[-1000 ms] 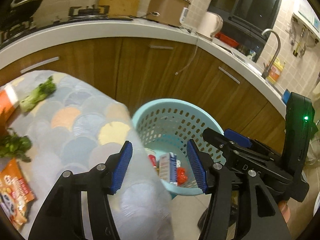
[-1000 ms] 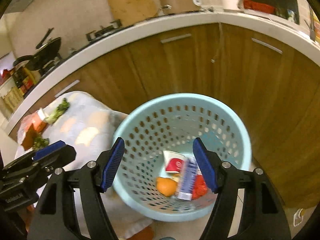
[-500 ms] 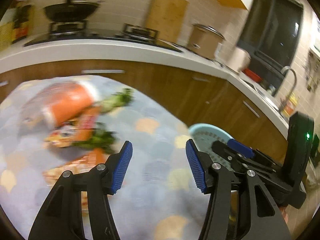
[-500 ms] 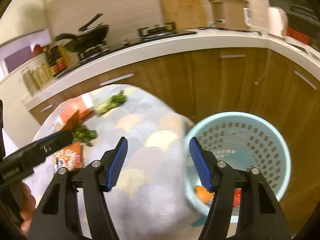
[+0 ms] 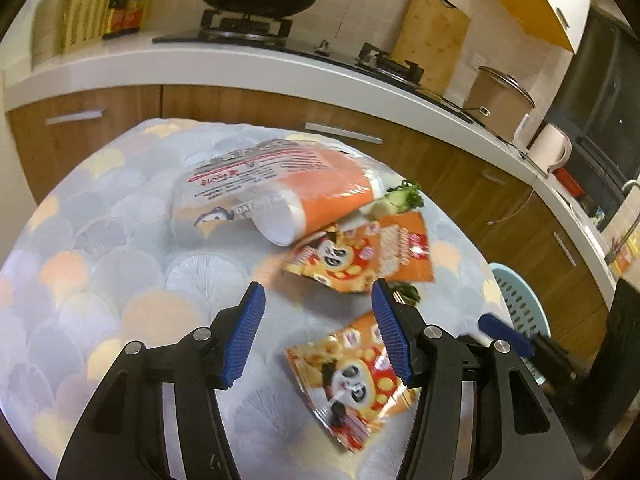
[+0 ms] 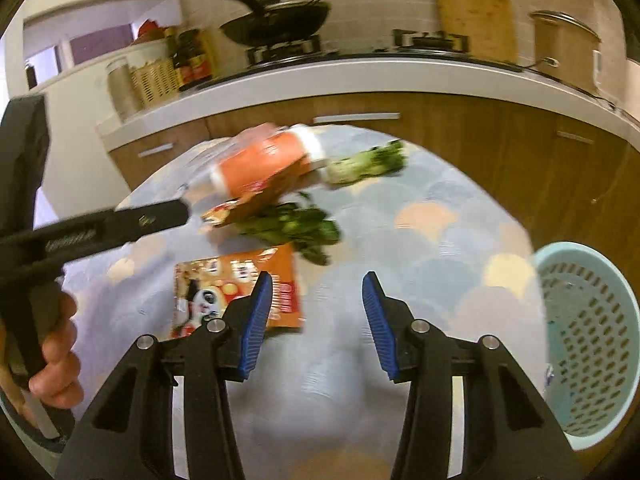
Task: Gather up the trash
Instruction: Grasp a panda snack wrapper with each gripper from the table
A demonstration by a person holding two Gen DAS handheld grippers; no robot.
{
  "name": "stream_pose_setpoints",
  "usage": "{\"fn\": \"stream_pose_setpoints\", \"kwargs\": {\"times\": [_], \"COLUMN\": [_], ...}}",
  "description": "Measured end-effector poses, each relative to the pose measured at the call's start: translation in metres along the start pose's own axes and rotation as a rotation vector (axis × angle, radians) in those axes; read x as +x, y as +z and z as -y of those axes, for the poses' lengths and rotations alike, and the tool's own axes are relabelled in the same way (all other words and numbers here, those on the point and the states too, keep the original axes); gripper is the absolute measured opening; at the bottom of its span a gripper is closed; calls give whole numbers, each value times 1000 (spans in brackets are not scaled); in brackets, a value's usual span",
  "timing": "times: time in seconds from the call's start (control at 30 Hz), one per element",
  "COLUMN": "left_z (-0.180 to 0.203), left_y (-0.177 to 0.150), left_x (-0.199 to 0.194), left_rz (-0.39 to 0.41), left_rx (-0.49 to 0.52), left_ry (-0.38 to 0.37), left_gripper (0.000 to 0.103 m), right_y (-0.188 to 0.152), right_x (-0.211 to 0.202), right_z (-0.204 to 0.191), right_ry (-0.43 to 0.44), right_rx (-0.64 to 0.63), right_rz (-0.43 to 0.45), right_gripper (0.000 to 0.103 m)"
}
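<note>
Both the left gripper [image 5: 316, 332] and right gripper [image 6: 316, 320] hover with fingers spread wide and empty above panda snack packets [image 5: 352, 376] lying on the tabletop [image 5: 120, 248], greens [image 6: 296, 228] behind them, the blue basket [image 6: 592, 340] beside its edge.

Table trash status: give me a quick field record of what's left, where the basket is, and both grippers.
near wrapper: panda snack wrapper, flat on tablecloth, just below left gripper
second wrapper: panda snack wrapper, farther back
large bag: orange-white bag, overlapping second wrapper
greens: leafy scraps and stalk
basket: blue basket, beside table's right edge
left gripper: open, empty
right gripper: open, empty
</note>
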State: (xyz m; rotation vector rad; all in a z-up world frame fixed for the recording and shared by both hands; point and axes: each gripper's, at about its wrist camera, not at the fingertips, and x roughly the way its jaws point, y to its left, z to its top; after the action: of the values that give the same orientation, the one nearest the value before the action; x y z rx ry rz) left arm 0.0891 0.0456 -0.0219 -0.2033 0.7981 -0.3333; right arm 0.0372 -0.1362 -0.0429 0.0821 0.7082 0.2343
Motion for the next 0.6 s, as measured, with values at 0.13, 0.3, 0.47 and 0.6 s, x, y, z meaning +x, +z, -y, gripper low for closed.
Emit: {"fn": "stream_pose_setpoints", "kwargs": {"times": [0.13, 0.3, 0.47, 0.6], "left_z": [0, 1, 0, 2], "left_y": [9, 13, 10, 3], "left_x": [19, 48, 56, 45], "left_rz": [-29, -88, -75, -51], "left_rx": [27, 59, 57, 57], "left_ry": [8, 13, 27, 8], "left_gripper": [53, 52, 23, 13], "right_y": [-1, -2, -1, -2], "right_x": [7, 8, 11, 16], "right_z": [-12, -10, -8, -12], "right_ry": [-3, 19, 30, 33], "right_rx": [-25, -19, -8, -26], "right_rz": [-6, -17, -36, -64], "right_gripper": [43, 43, 43, 43]}}
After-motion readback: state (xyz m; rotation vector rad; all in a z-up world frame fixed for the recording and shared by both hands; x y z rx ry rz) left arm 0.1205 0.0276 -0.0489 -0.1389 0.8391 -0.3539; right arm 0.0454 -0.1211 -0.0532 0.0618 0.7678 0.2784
